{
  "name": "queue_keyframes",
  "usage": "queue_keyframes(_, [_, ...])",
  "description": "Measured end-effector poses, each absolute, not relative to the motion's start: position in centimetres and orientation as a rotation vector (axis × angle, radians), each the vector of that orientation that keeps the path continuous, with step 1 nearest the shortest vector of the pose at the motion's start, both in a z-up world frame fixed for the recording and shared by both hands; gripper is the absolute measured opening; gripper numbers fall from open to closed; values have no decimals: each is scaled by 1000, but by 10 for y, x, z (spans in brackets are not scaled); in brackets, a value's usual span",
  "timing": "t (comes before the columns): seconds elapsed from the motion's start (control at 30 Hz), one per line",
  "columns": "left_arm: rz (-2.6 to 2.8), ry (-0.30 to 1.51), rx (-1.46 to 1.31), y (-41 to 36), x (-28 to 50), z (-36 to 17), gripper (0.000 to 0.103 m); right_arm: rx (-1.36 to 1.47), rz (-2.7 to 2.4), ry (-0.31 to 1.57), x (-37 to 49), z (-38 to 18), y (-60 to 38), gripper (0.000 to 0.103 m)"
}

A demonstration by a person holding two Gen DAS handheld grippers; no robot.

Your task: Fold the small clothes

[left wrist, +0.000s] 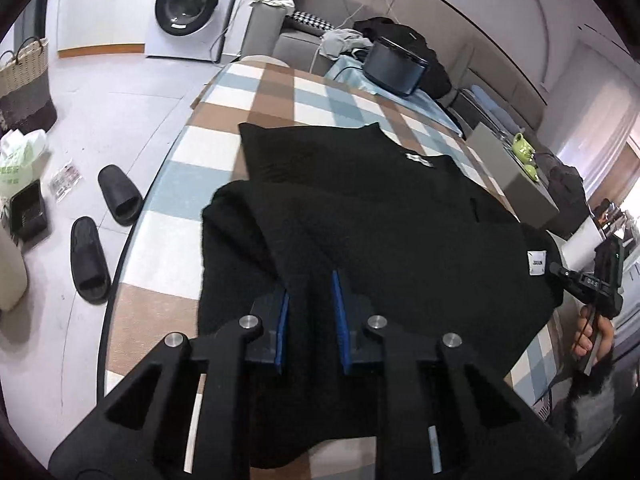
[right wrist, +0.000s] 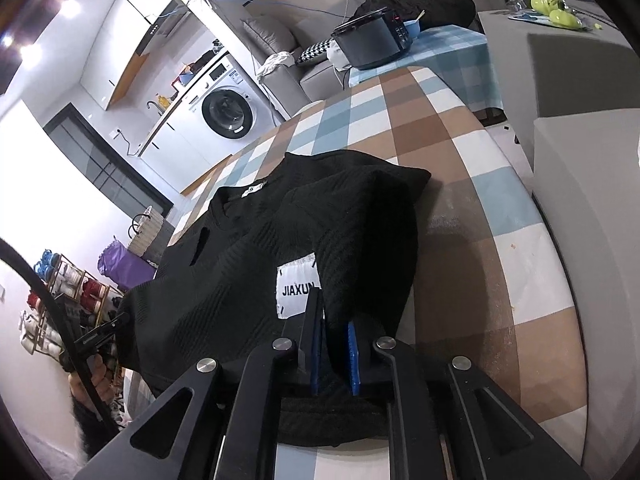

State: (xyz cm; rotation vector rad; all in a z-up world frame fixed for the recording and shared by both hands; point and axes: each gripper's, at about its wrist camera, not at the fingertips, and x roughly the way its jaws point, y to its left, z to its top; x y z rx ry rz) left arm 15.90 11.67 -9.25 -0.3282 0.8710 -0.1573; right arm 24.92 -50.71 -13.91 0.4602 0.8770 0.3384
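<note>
Each gripper (left wrist: 310, 280) (right wrist: 334, 320) clamps the black garment (left wrist: 380, 216), hiding its hem.

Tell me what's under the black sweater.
The black sweater lies on a checked tablecloth, which shows all around it. Whatever sits under the cloth's covered middle can't be seen. Both grippers, left and right, pinch its near hem.
</note>
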Motion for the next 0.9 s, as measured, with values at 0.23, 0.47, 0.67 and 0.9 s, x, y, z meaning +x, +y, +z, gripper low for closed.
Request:
queue_keyframes(0.23, [-105,894,-380,130,170,-107,4,478,360,899,255,-146,-504,30])
queue_keyframes(0.47, [-116,787,-442,148,177,-77,2,451,389,805,251,-129,-504,5])
queue_keyframes(0.67, [-121,714,-430,159,222,-43,2,507,371,695,269,-95,-513,5])
queue_keyframes(0.9, [-114,808,-474,175,295,-62,3,550,241,727,309,-111,-508,5])
